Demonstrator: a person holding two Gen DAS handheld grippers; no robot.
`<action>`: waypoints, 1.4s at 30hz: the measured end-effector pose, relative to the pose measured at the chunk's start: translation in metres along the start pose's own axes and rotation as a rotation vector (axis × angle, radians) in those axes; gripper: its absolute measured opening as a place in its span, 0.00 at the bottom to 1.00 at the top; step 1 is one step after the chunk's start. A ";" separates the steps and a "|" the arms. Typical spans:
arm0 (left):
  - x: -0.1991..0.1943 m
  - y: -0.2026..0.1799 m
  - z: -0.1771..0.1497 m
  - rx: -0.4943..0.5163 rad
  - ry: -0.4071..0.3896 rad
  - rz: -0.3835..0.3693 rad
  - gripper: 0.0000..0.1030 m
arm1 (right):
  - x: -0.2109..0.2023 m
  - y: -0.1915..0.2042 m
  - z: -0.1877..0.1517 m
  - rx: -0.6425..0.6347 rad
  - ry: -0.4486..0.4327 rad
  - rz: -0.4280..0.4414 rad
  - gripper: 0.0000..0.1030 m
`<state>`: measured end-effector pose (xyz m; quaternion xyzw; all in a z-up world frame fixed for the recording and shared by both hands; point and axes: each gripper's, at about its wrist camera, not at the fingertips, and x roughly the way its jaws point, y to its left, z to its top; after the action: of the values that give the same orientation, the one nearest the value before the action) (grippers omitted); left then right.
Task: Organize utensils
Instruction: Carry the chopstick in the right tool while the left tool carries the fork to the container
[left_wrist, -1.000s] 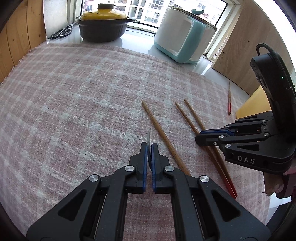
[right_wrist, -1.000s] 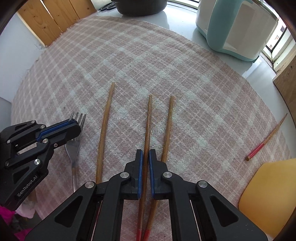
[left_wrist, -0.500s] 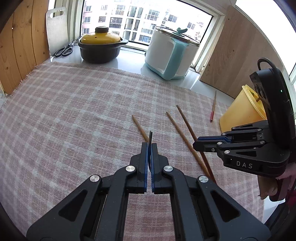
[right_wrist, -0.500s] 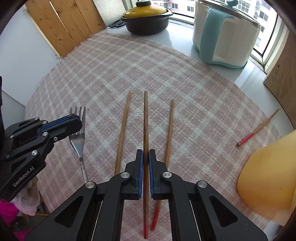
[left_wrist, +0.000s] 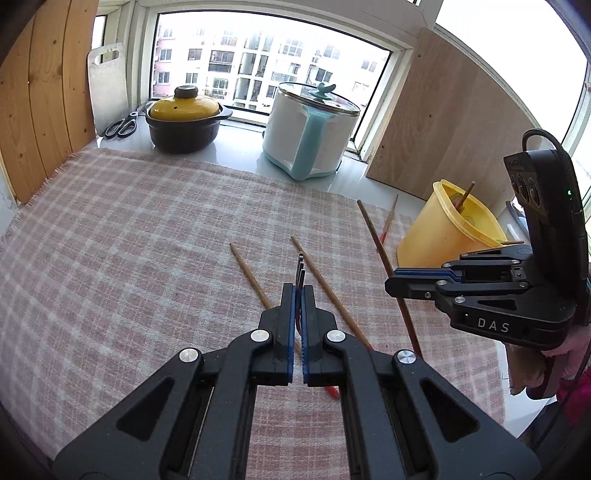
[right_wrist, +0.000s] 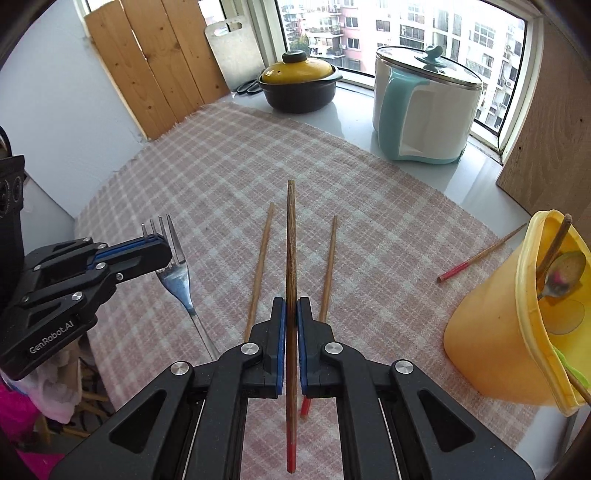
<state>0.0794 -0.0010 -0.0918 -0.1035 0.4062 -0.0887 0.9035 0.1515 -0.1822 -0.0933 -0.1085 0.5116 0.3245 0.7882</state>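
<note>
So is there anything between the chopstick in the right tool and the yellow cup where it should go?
Nothing visible blocks it. The right tool holds the dark chopstick above the cloth; the yellow cup stands to its right, with only one loose chopstick lying flat between them.

5 chopsticks (right_wrist: 291, 280) incl. 1 in the tub, 1 fork (right_wrist: 176, 258), 1 spoon (right_wrist: 563, 273), 1 yellow tub (right_wrist: 487, 339), 2 pots (right_wrist: 299, 85), 1 pr scissors (left_wrist: 122, 125), 1 cutting board (left_wrist: 107, 85), 2 grippers (right_wrist: 290, 314)

Two chopsticks (right_wrist: 258, 269) on cloth (right_wrist: 221, 177), cup (right_wrist: 491, 332) right.
</note>
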 end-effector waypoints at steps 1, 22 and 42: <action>-0.002 -0.002 0.000 0.004 -0.005 0.002 0.00 | -0.004 -0.001 -0.001 0.001 -0.009 -0.001 0.04; -0.049 -0.075 0.033 0.059 -0.141 -0.075 0.00 | -0.117 -0.042 -0.018 0.047 -0.232 -0.044 0.04; -0.034 -0.166 0.096 0.142 -0.269 -0.127 0.00 | -0.183 -0.115 -0.004 0.119 -0.387 -0.140 0.04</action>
<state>0.1170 -0.1419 0.0378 -0.0757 0.2669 -0.1596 0.9474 0.1709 -0.3455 0.0471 -0.0329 0.3603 0.2530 0.8973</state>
